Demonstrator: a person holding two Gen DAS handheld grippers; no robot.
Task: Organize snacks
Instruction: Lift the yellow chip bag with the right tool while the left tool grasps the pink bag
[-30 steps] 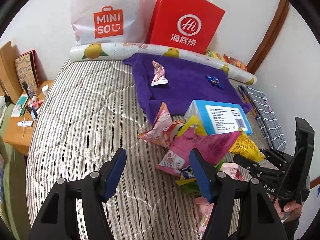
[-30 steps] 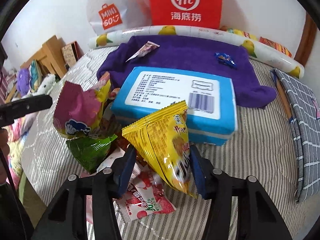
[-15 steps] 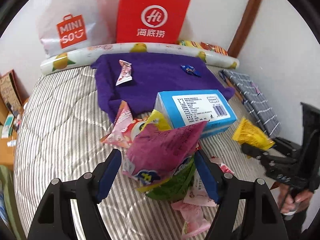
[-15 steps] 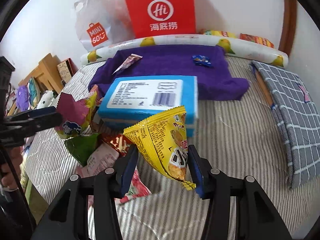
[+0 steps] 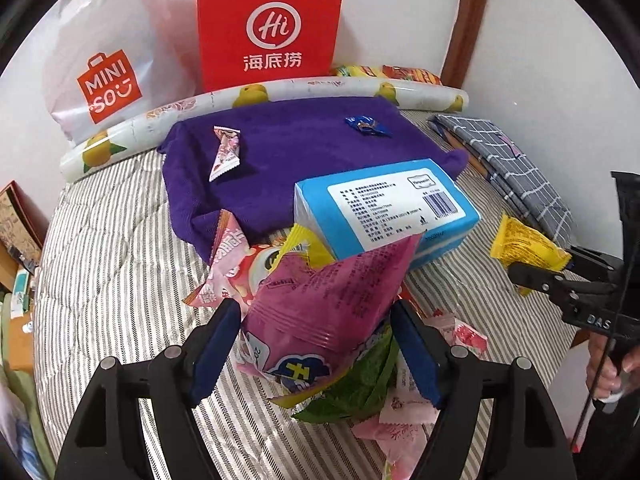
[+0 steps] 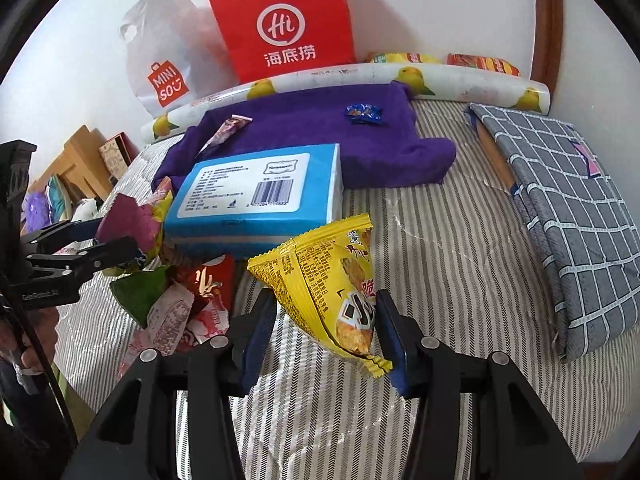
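Note:
My left gripper point(image 5: 316, 344) has its jaws on either side of a magenta snack bag point(image 5: 328, 304) on top of the snack pile; whether they pinch it I cannot tell. My right gripper point(image 6: 326, 340) is shut on a yellow chip bag point(image 6: 332, 280), held above the striped mattress point(image 6: 440, 264); the bag also shows in the left wrist view point(image 5: 524, 248). A blue tissue pack point(image 5: 384, 208) lies behind the pile. A green bag point(image 5: 352, 384) and pink packets point(image 5: 232, 260) lie under the magenta bag. A pink candy point(image 5: 226, 152) and a blue candy point(image 5: 366, 125) lie on a purple towel point(image 5: 304, 152).
A red paper bag point(image 5: 270, 24) and a white Miniso bag point(image 5: 108, 72) lean on the wall behind a lemon-print roll point(image 5: 160, 120). A grey checked cloth point(image 6: 560, 200) lies at the right. A wooden table point(image 6: 76, 160) stands left of the bed.
My left gripper moved forward and right until its jaws flank the magenta bag. My right gripper lifted the yellow bag and drew it right, away from the pile.

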